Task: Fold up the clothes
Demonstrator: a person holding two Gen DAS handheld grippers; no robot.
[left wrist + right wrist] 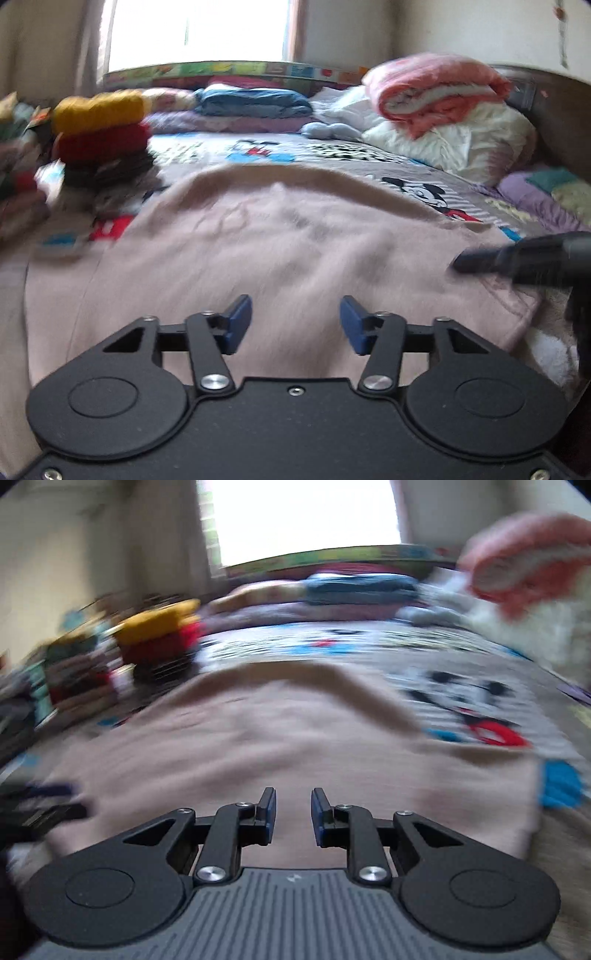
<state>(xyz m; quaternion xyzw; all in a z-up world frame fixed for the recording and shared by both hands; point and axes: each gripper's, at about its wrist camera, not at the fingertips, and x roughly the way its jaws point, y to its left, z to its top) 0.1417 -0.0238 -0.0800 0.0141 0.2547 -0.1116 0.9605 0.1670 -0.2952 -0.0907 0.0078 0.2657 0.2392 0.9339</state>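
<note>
Over cartoon bedspread [369, 155], pink garment [280, 240] lies flat; left gripper [295, 325] released, right gripper [293, 818] parted, both empty.

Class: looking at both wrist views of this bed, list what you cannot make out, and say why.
- Pink garment: near hem hidden by the left gripper.
- Stack of folded clothes: right view, motion blur hides the layers.
- Right gripper: left view, blurred and cut by the edge.

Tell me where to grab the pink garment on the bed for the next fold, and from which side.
Probably the pink garment is best pinched at its near right corner, coming in from the right. It lies flat on the bedsheet, so only its edges offer something to pinch.
</note>
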